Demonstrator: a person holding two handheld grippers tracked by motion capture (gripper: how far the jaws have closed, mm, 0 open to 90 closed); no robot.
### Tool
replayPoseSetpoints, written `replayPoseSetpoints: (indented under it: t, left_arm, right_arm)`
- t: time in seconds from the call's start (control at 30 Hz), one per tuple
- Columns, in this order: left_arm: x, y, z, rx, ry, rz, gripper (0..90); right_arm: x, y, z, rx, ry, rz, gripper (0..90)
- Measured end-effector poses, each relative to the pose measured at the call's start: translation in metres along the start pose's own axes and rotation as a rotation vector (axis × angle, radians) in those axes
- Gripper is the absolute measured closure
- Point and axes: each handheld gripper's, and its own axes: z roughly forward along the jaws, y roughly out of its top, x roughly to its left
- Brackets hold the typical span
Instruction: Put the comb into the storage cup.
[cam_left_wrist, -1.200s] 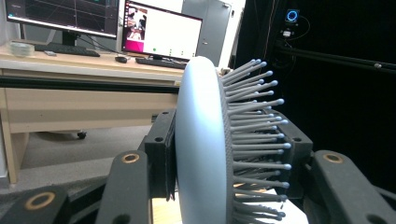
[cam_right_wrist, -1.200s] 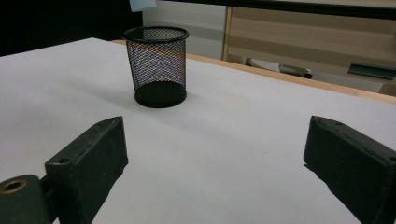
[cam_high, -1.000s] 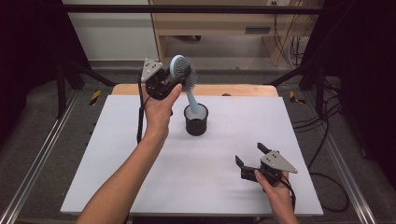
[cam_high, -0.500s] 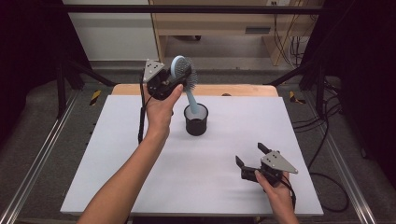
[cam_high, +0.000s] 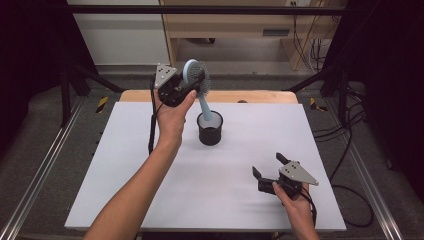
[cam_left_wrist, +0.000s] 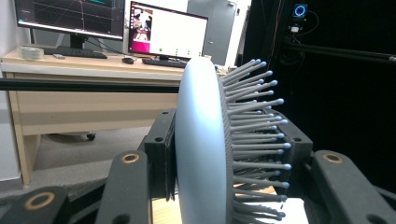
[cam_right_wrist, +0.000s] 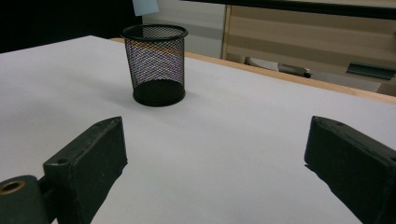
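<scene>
A pale blue hairbrush (cam_high: 198, 86) is held up above the table's far side, its handle slanting down to just over the black mesh cup (cam_high: 210, 128). My left gripper (cam_high: 192, 79) is shut on the brush head; in the left gripper view the jaws clamp the hairbrush (cam_left_wrist: 203, 149) across its back and bristles. My right gripper (cam_high: 268, 166) rests low at the front right of the white table (cam_high: 125, 165), open and holding nothing. In the right gripper view the mesh cup (cam_right_wrist: 155, 65) stands ahead of the right gripper (cam_right_wrist: 212, 154), with the handle's tip just above its rim.
A wooden strip (cam_high: 260, 96) edges the table's far side. Metal rails (cam_high: 40, 175) run along both sides, and cables (cam_high: 350, 150) lie on the floor at the right. A desk with monitors (cam_left_wrist: 116, 23) stands beyond the table.
</scene>
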Motion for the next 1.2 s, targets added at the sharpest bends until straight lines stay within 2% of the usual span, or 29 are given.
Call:
replayPoseSetpoints:
  t: [0.37,0.9,1.2]
  left_arm:
    - [-0.004,-0.007,0.004,0.015,-0.004,0.009,50.6]
    - [-0.002,-0.036,0.018,0.062,0.004,-0.001,50.6]
    - [-0.003,-0.045,0.022,0.08,0.005,0.002,50.5]
  right_arm:
    - [-0.001,0.0,-0.001,0.014,0.014,-0.007,3.7]
    - [0.0,0.0,-0.001,0.016,0.031,-0.016,3.9]
    - [0.0,0.0,-0.001,0.016,0.033,-0.02,3.8]
